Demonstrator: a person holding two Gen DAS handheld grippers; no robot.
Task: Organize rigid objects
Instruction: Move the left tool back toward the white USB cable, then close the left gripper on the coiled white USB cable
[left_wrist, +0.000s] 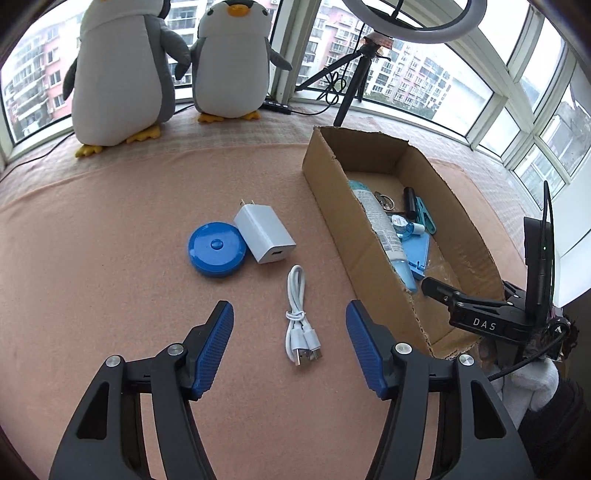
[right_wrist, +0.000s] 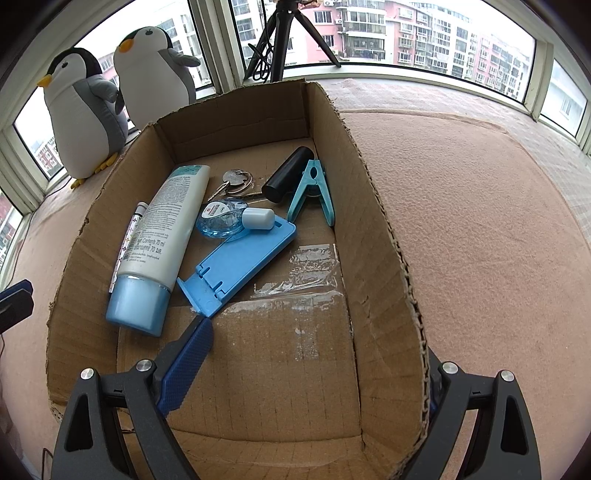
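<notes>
White cable (left_wrist: 300, 320) is being approached by the left gripper (left_wrist: 290, 349), fingers apart; descent and closure are needed next.

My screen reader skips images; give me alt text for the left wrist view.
Open left tongs hover over a coiled white USB cable on a pink blanket. Beyond lie a blue round tape measure and a white charger; a cardboard box stands right.

**Right gripper straddles the box wall**

The right gripper (right_wrist: 317, 369) stands open, one blue pad inside the brown cardboard box (right_wrist: 384, 229), the other outside its right wall. Mid-frame lie a white tube with a pale blue cap (right_wrist: 162, 236), a blue plastic stand (right_wrist: 240, 266), a teal clothes peg (right_wrist: 314, 192), a black cylinder (right_wrist: 288, 173) and keys (right_wrist: 234, 181). Two plush penguins (right_wrist: 122, 96) sit upper left.
</notes>
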